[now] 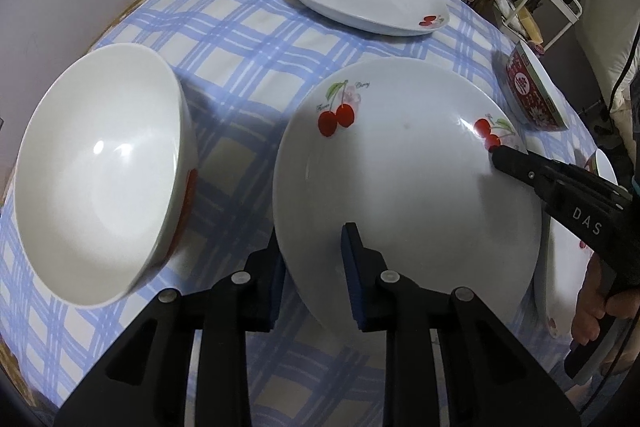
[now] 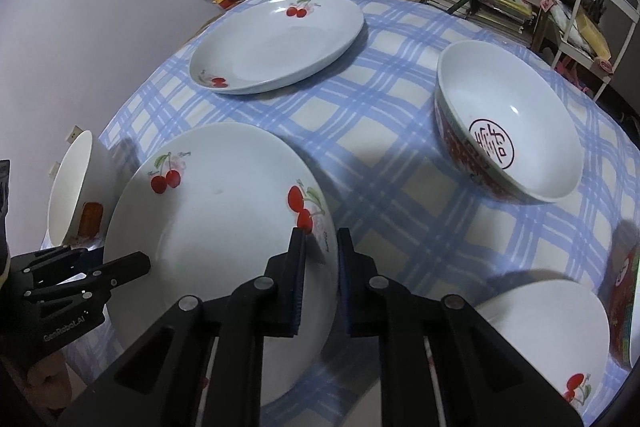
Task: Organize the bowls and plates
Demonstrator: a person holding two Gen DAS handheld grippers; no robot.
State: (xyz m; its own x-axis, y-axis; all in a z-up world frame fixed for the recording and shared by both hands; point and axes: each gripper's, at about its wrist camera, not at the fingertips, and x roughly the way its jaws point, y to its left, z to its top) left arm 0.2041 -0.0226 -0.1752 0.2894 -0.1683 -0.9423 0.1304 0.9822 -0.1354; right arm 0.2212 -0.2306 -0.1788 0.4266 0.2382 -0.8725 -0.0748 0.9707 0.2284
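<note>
Both grip one cherry plate, tilted above the checked surface: left hand-held gripper clenched on its near rim, right hand-held gripper on the opposite rim, housing lettered "DAS". Plate script reads "Cherry". Farther, red-patterned bowl; second cherry plate.

Between my fingers on both sides sits a white cherry plate, tilted and lifted off the cloth, its rim caught at two edges. Beyond my fingertips a second cherry plate lies flat. Left of my left fingers stands a plain white bowl. Right of my right fingers rests a red-patterned bowl; a third plate lies beside them.
</note>
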